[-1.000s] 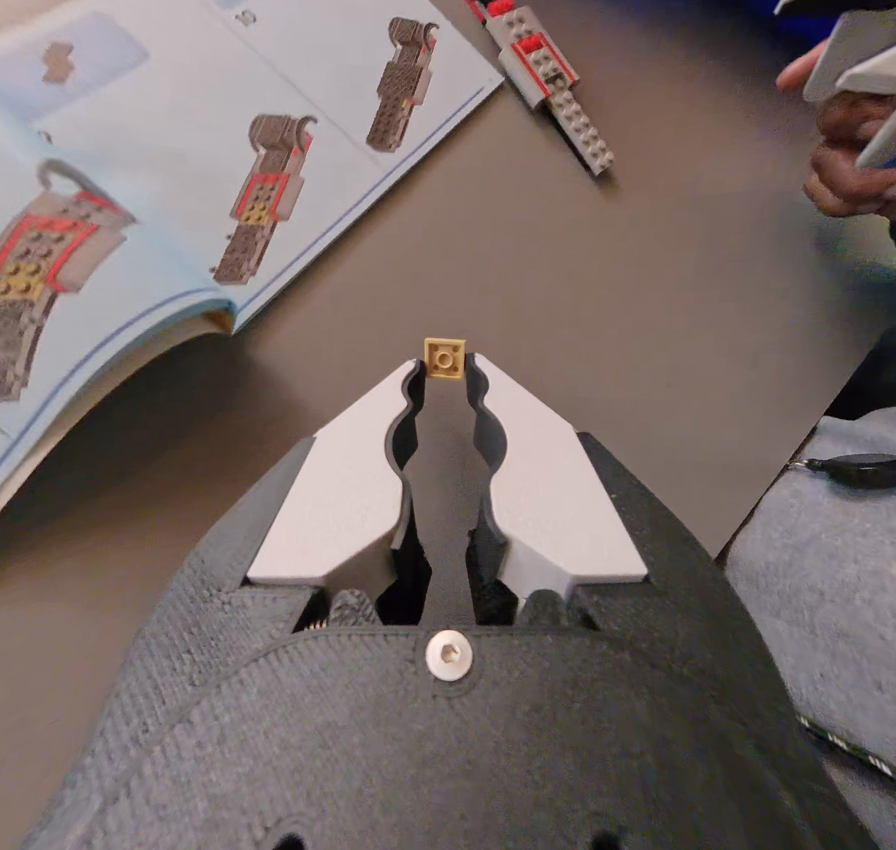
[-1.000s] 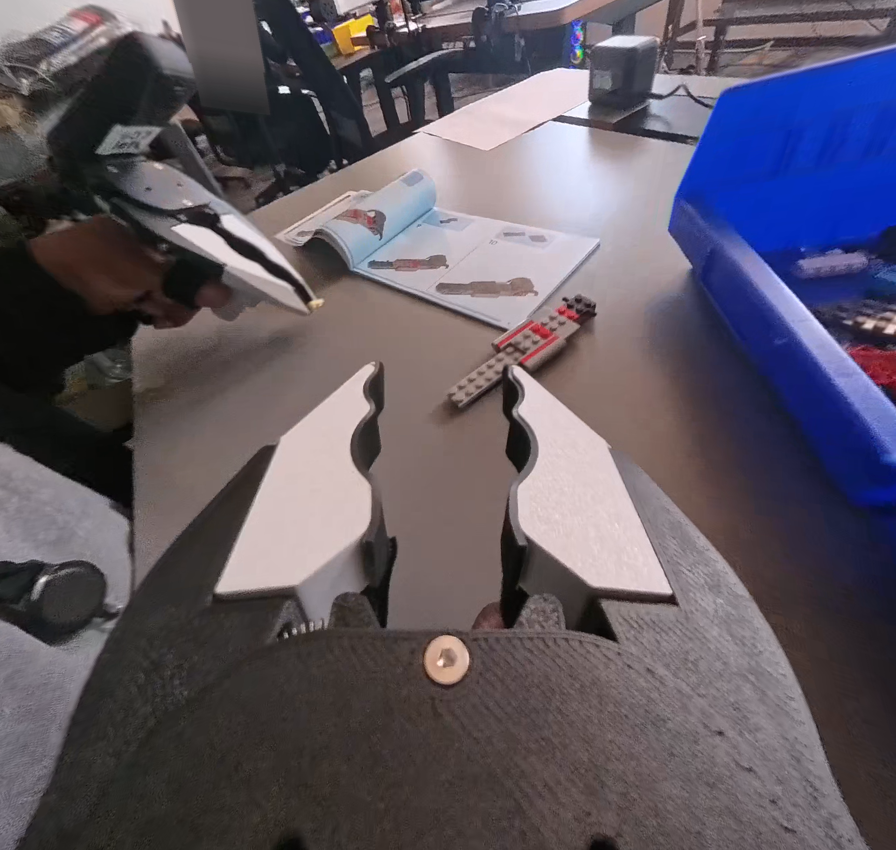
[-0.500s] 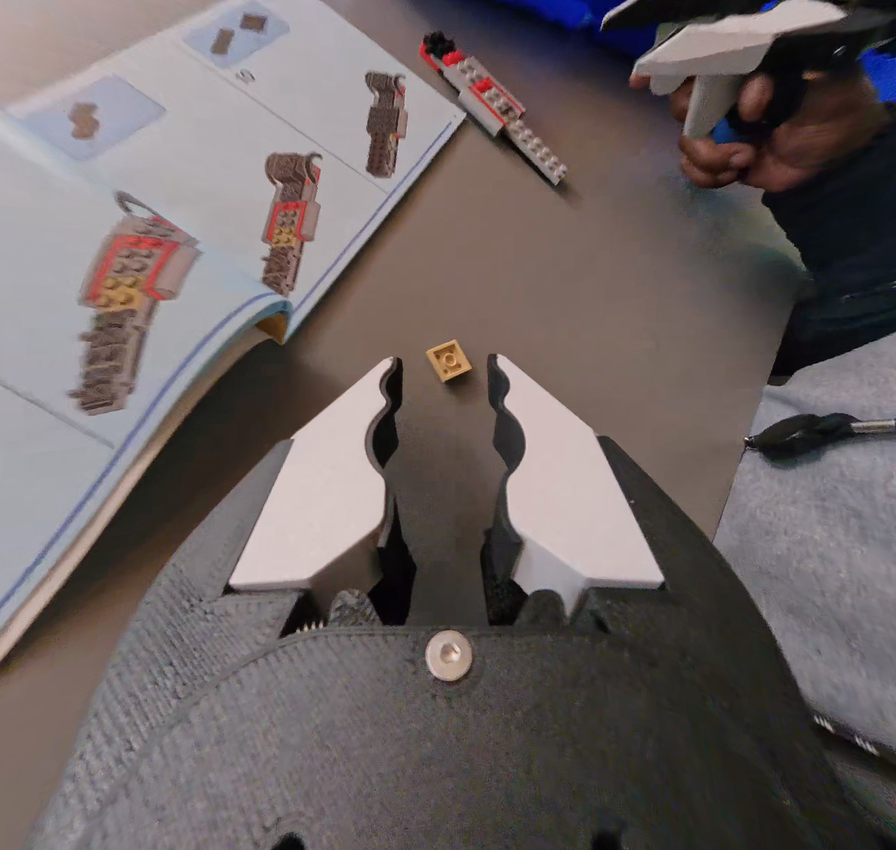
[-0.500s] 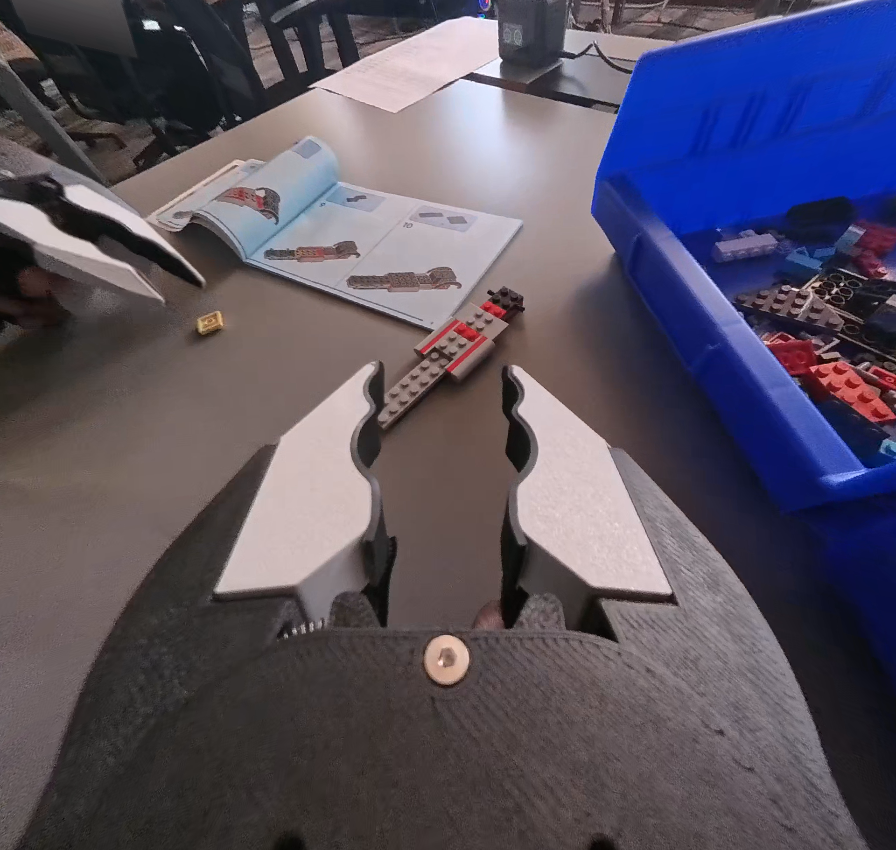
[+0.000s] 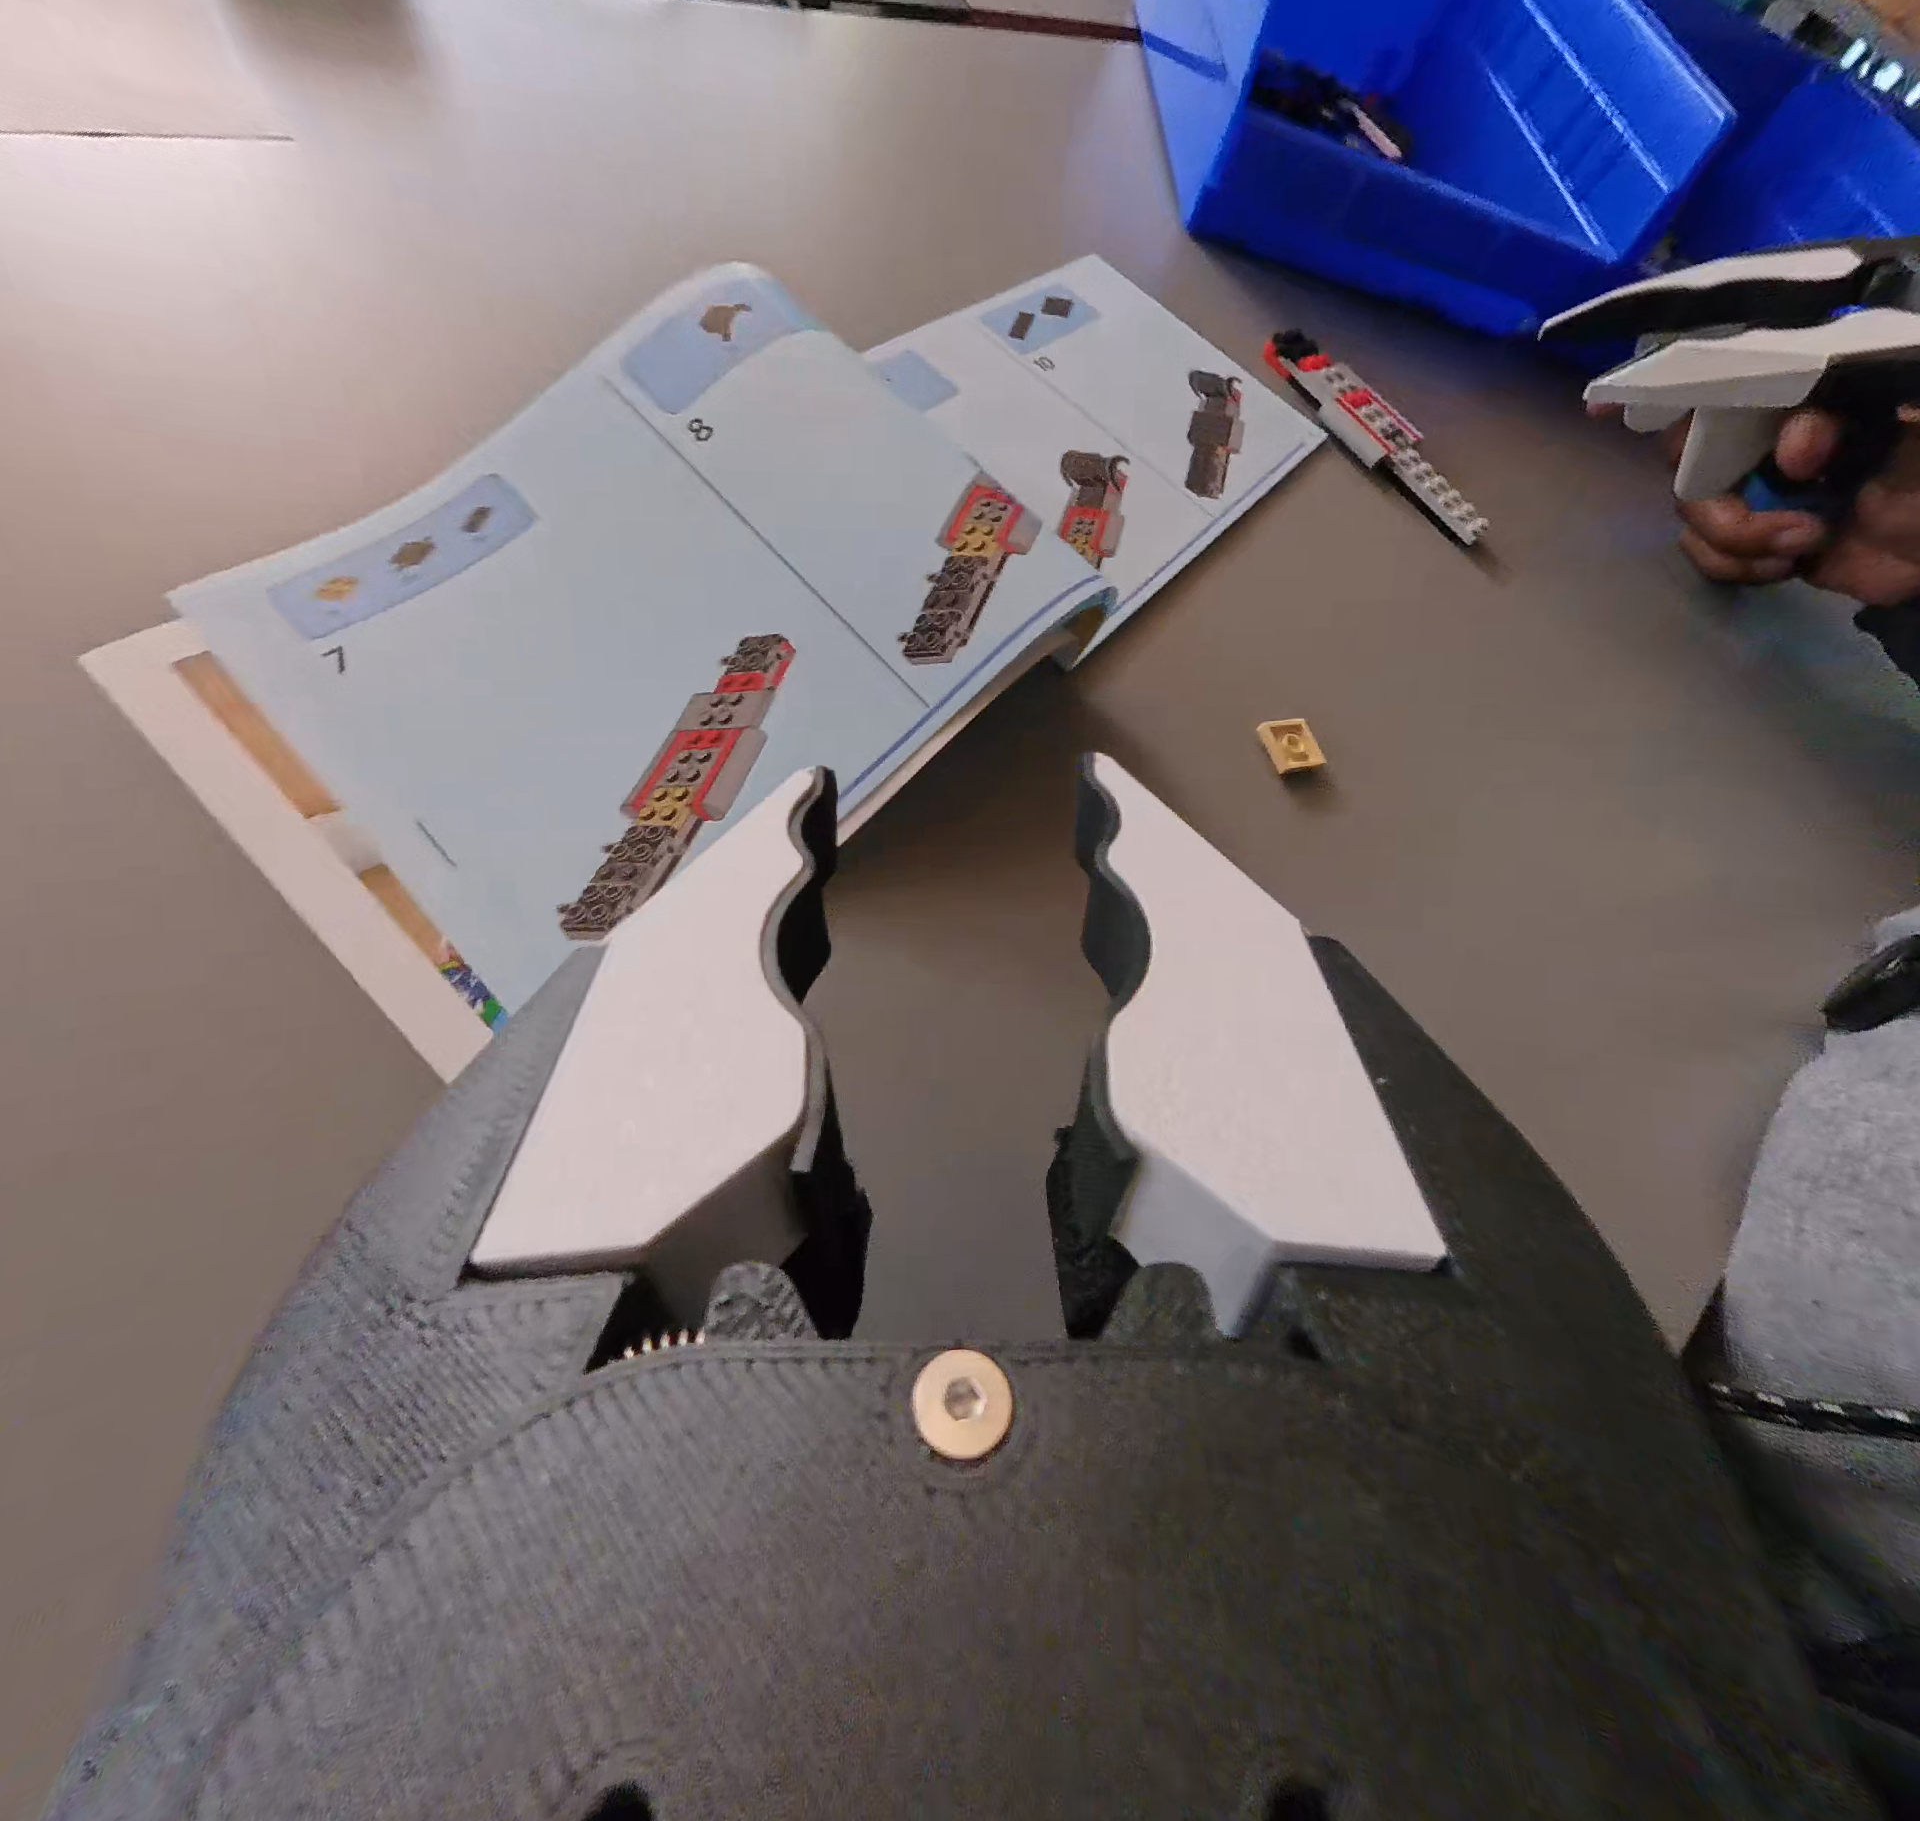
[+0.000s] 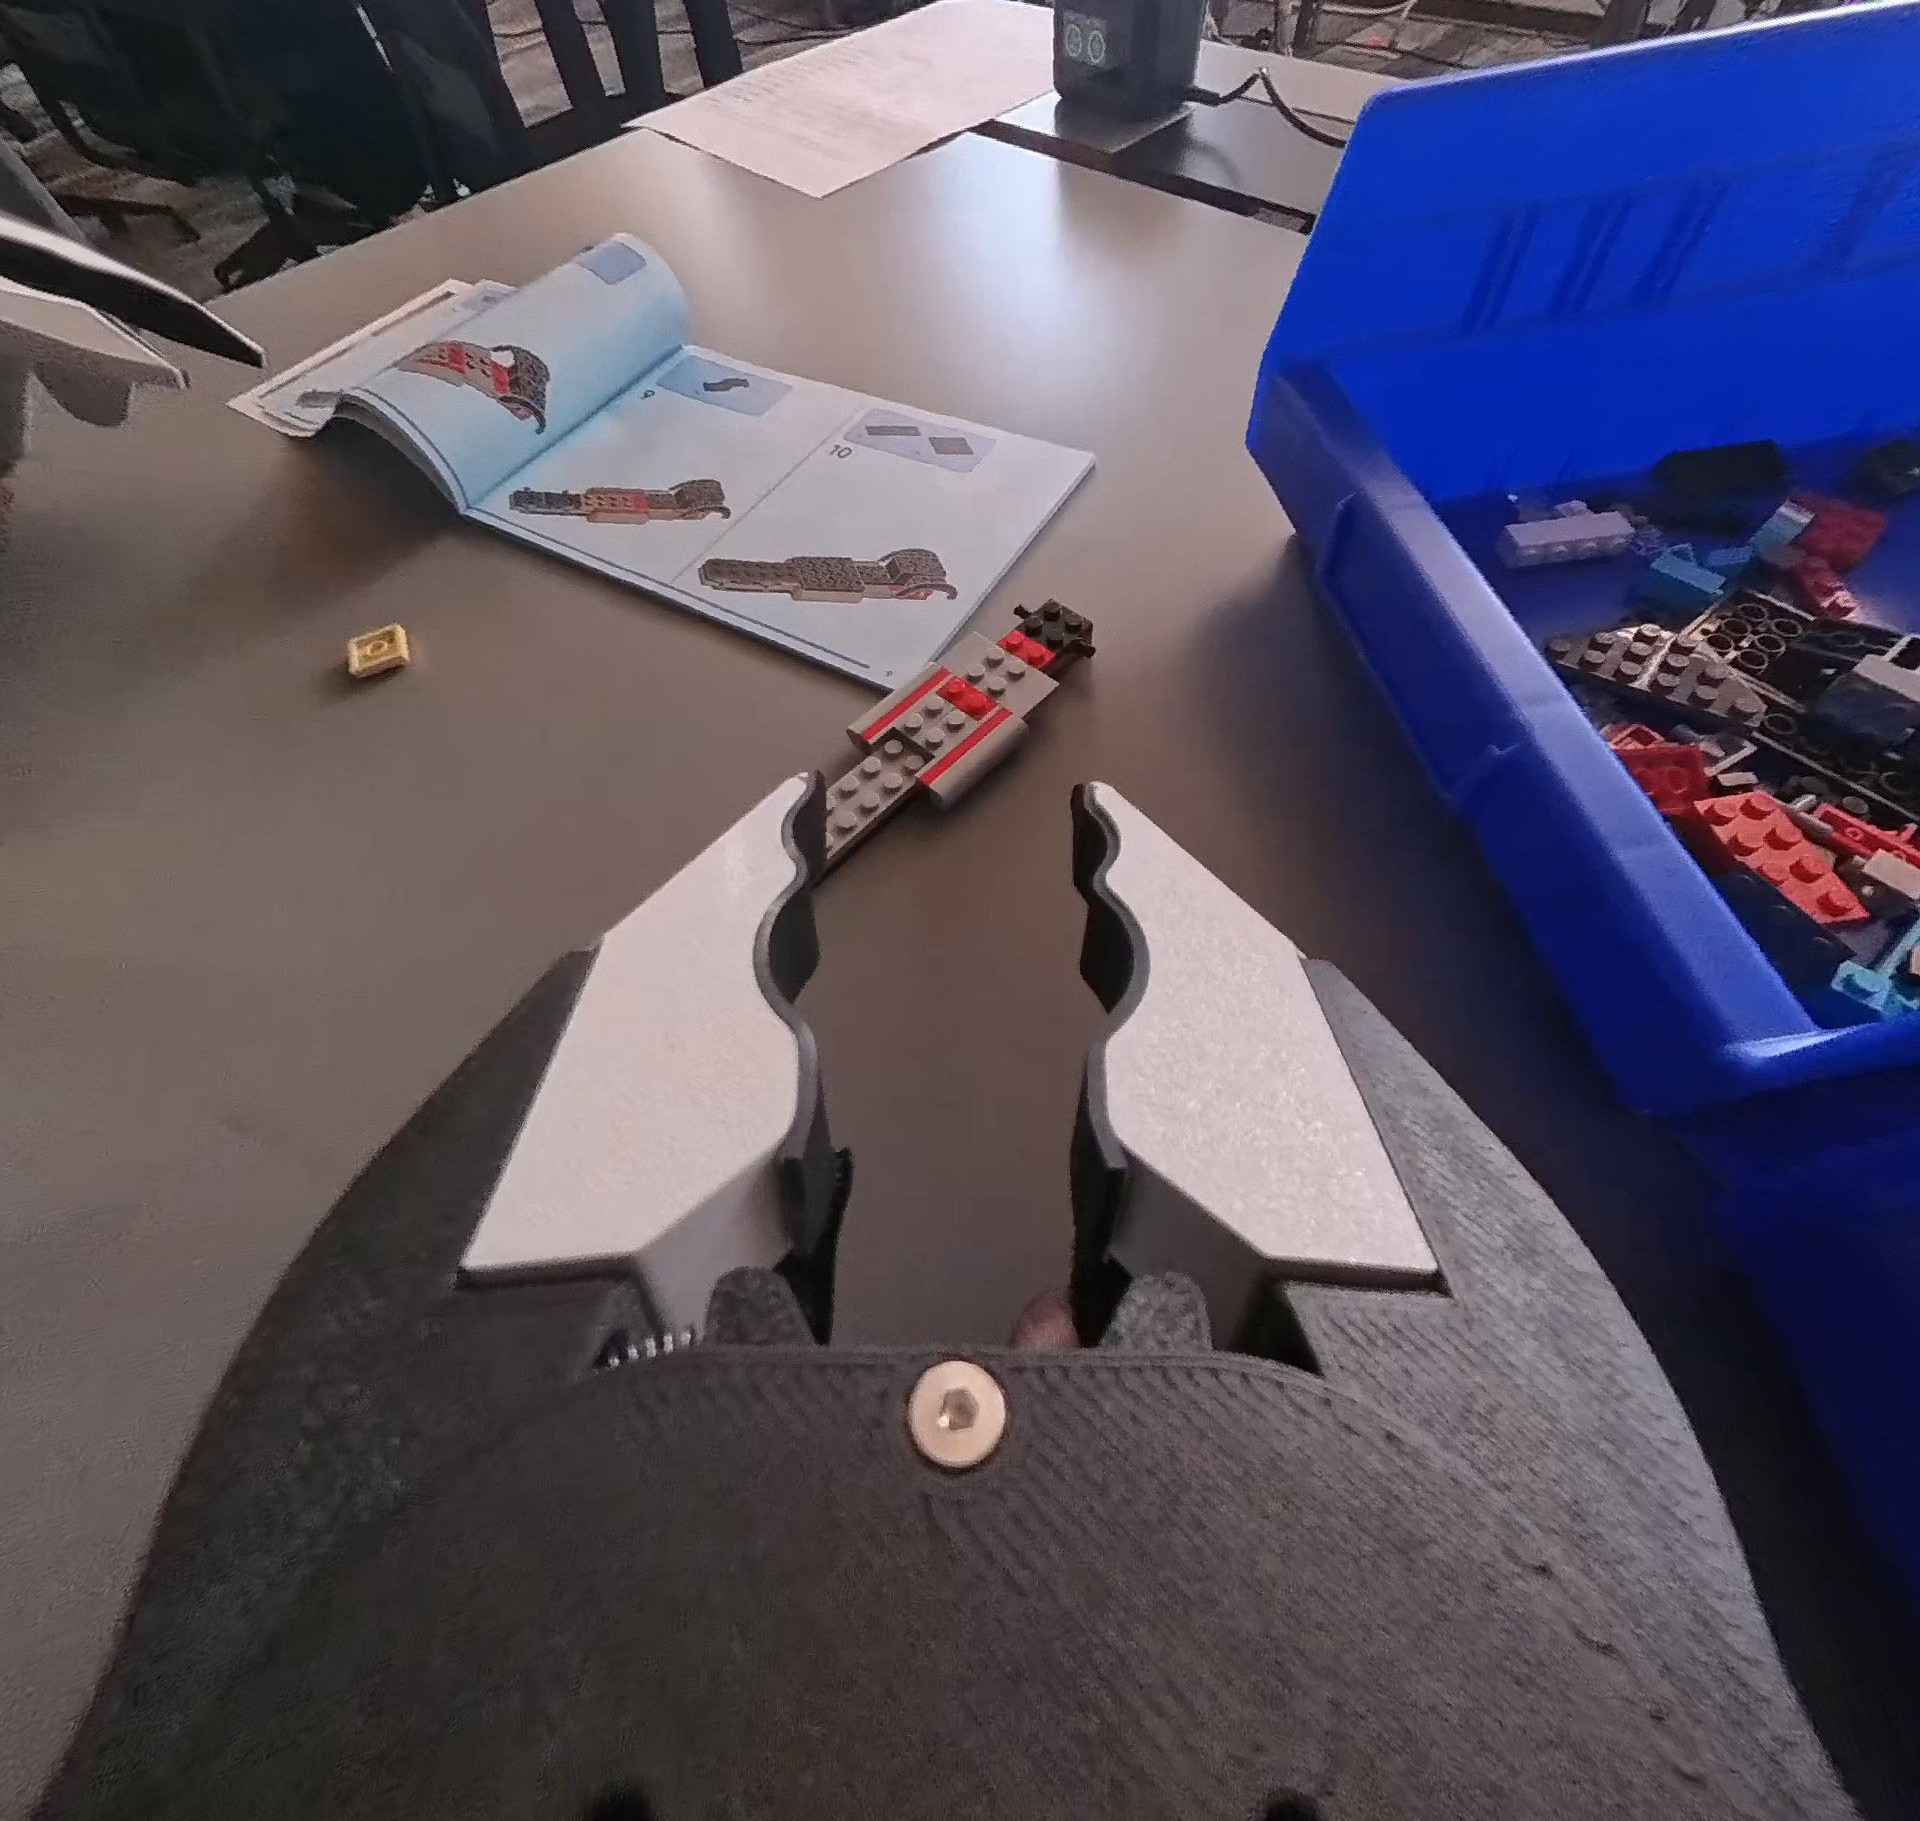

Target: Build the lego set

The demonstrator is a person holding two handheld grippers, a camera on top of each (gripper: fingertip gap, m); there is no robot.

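A small tan square plate [image 5: 1291, 748] lies loose on the dark table [image 5: 1455, 940], also in the right wrist view [image 6: 376, 649]. My left gripper [image 5: 951, 784] is open and empty, above the table left of the plate. A grey, red and black lego assembly [image 6: 956, 717] lies by the open instruction booklet [image 6: 727, 483]; it also shows in the left wrist view [image 5: 1371, 431]. My right gripper [image 6: 940, 800] is open and empty, its left fingertip [image 6: 795, 821] just before the assembly's near end.
A blue bin [image 6: 1558, 691] of loose lego parts stands at the right. The booklet [image 5: 623, 649] lies open ahead of my left gripper. A paper sheet [image 6: 862, 98] and a dark box device [image 6: 1132, 15] sit at the far table end. Chairs stand beyond. Some 35 centimeters of space lies between my two pairs of fingers. The right gripper is farther from the small tan square plate [image 5: 1291, 748], some 20 centimeters, than the left, some 11 centimeters. It turns up in the right wrist view [image 6: 368, 645] as well.
My left gripper let go of the tan plate, opened and drew back to the left. My right gripper moved closer to the lego assembly, still open.
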